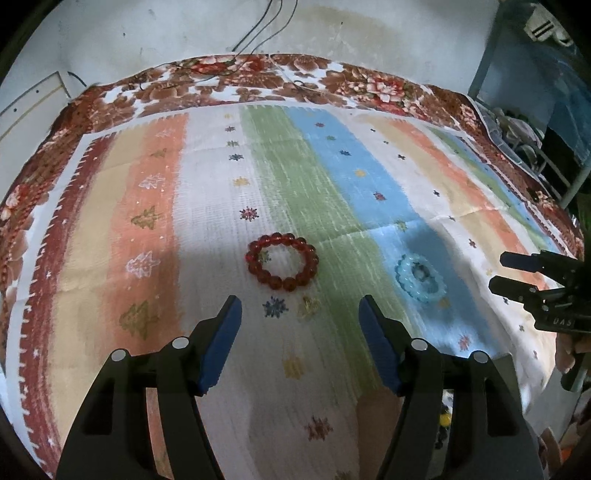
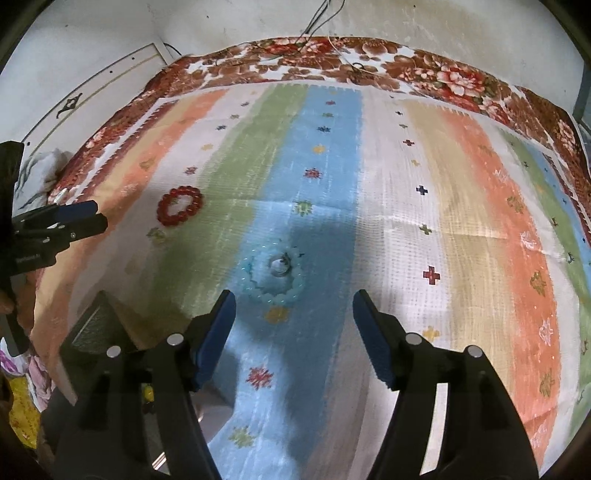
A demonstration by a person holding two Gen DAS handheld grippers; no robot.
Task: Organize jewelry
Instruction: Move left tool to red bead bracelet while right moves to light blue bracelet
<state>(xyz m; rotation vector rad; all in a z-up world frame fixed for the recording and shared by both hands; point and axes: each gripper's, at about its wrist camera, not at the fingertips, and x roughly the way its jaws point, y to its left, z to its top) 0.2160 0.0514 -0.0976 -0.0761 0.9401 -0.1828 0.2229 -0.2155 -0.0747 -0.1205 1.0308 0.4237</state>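
White lettering on right gripper [image 1: 513, 275] body, too blurred to read. Red glass-bead bracelet [image 1: 282, 263] on white stripe of striped printed cloth [image 1: 207, 229], ahead of left gripper [image 1: 300, 325], fingers spread wide, empty. Pale blue bead bracelet [image 2: 274, 275] on blue stripe, small metal ring [image 2: 279, 266] inside; right gripper's fingers also apart, empty. Floral blanket [image 1: 384, 86] beyond.

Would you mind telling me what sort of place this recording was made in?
Probably a lived-in home room: a striped mat over a floral blanket, a stained plaster wall with loose cables, and cluttered shelving.
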